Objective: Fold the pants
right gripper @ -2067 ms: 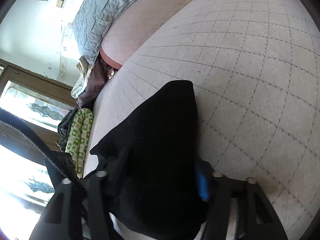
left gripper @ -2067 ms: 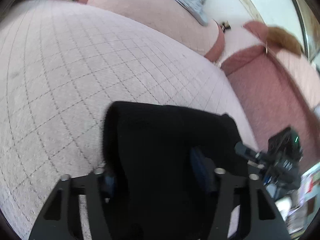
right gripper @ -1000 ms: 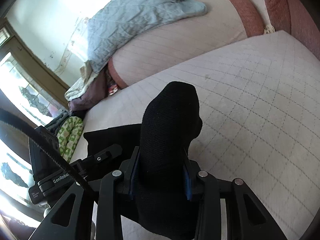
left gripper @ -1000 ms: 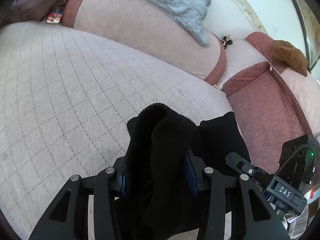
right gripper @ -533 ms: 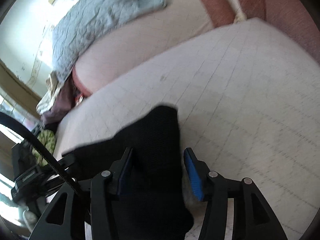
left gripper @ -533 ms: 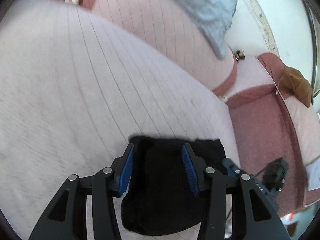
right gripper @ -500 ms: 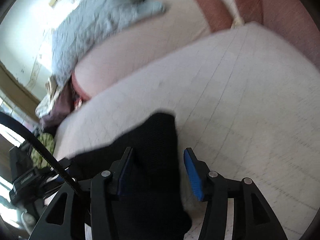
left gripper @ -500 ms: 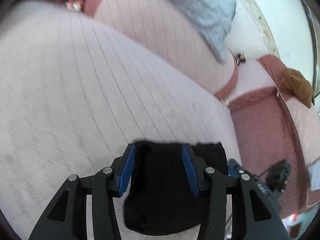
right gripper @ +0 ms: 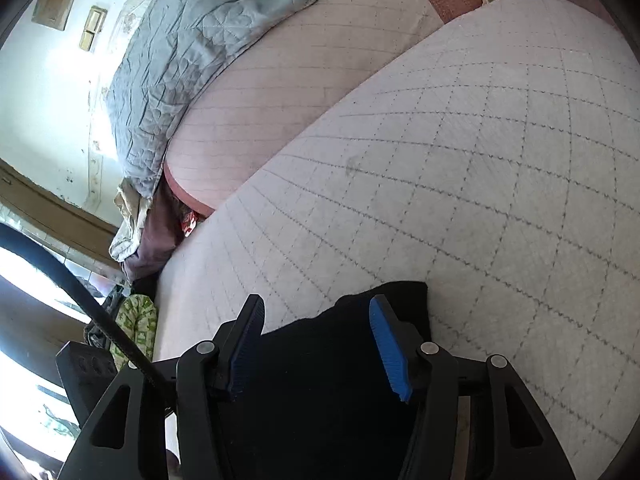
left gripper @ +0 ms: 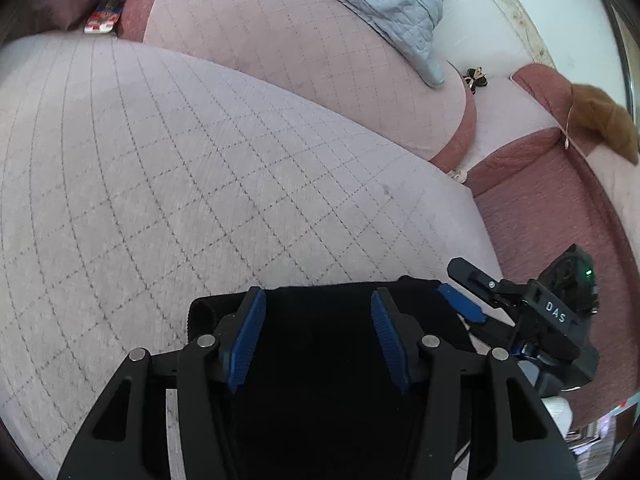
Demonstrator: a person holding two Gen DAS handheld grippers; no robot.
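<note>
Two open claws are seen above one black bundle. The pants (left gripper: 320, 360) lie folded into a compact dark slab at the near edge of the quilted sofa cushion (left gripper: 200, 168), directly under and between the spread fingers of both claws. The left claw (left gripper: 316, 336) is held with its blue pads wide apart and nothing is gripped; the far edge of the pants runs crosswise just beyond its fingertips. The right claw (right gripper: 316, 340) is likewise parted and empty, and in its view one corner of the pants (right gripper: 384, 300) is seen just past the right-hand pad. The long axis of the bundle is judged to run side to side, from one claw toward the other, with the right claw (left gripper: 520, 304) visible at the bundle's right end in the left view. Neither claw is clearly nearer; each is set over its own end. Whether the pads touch the cloth cannot be told. A grey-blue quilt (right gripper: 192, 52) is draped over the backrest, well apart.
</note>
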